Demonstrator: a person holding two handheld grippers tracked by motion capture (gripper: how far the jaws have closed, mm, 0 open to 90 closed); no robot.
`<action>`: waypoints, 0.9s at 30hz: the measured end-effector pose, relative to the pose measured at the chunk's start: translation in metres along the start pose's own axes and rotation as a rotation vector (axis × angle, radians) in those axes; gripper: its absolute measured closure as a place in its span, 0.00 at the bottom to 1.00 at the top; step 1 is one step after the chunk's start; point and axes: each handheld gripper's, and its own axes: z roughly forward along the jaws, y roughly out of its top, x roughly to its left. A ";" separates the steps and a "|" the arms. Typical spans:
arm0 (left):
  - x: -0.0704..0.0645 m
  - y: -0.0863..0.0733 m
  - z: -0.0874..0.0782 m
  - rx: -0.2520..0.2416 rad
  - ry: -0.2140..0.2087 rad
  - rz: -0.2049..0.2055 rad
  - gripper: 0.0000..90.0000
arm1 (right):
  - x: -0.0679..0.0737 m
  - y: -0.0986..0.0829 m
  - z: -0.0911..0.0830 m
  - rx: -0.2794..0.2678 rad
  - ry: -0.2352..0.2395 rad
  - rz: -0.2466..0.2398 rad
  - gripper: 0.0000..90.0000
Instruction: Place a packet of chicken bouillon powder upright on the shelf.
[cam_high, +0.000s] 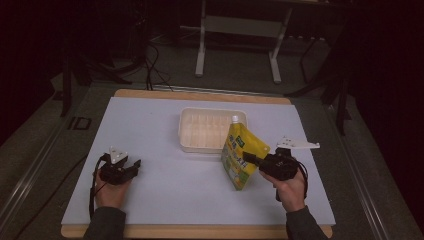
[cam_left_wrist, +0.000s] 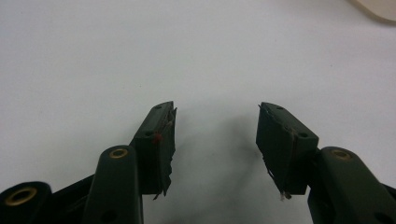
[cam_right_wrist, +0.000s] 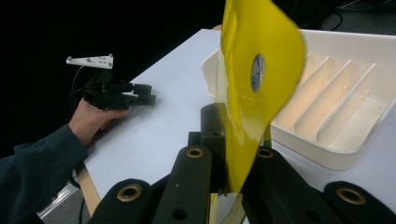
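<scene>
A yellow and green spouted pouch (cam_high: 241, 155) stands tilted on the white mat, just in front of the white tray (cam_high: 187, 131). My right gripper (cam_high: 249, 159) is shut on the pouch's right edge; in the right gripper view the yellow pouch (cam_right_wrist: 254, 79) rises between the two black jaws of the right gripper (cam_right_wrist: 233, 140). My left gripper (cam_high: 135, 165) rests low at the mat's left side, open, with bare mat between its fingers (cam_left_wrist: 159, 140). That left gripper (cam_right_wrist: 147, 100) is seen farther off, held by a hand in a dark sleeve.
The white tray (cam_right_wrist: 373, 46) has several ribbed dividers and sits at the mat's far centre. The mat (cam_high: 165, 190) lies on a wooden table (cam_high: 200, 232). A metal table frame (cam_high: 237, 30) and cables stand on the dark floor beyond.
</scene>
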 end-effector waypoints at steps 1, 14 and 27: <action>0.000 0.000 0.000 0.000 0.000 0.000 0.52 | 0.000 0.000 0.000 -0.002 -0.005 -0.001 1.00; 0.000 0.000 0.000 -0.001 0.000 -0.002 0.52 | 0.000 0.005 -0.004 -0.036 -0.041 -0.005 1.00; 0.000 0.000 0.000 0.000 0.000 -0.001 0.52 | 0.000 0.010 -0.004 -0.055 -0.077 -0.014 1.00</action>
